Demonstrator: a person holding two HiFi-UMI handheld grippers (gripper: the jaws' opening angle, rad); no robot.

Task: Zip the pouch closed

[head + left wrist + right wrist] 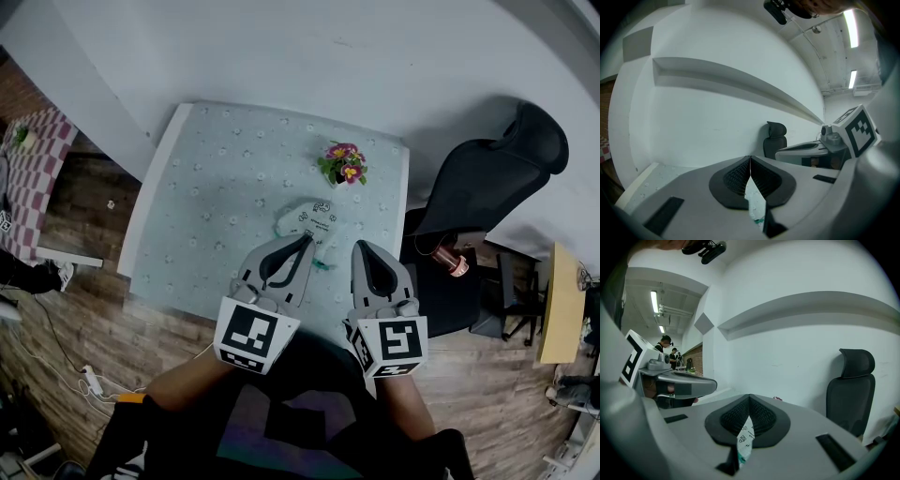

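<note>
A small translucent white pouch (314,218) with black print and a teal zip lies near the front of the pale flowered tablecloth (216,187). My left gripper (306,240) reaches its near edge. In the left gripper view that gripper (749,168) has its jaws together, with a strip of the pouch (754,199) pinched below the pads. My right gripper (360,246) sits just right of it. In the right gripper view it (749,404) is also shut, with a printed piece of the pouch (744,441) and a bit of teal caught between the pads.
A small pot of pink and yellow flowers (343,164) stands behind the pouch. A black office chair (492,178) is beside the table's right edge, with a copper-coloured object (455,262) on a dark stand. A checked table (33,169) stands far left. People (670,355) are in the distance.
</note>
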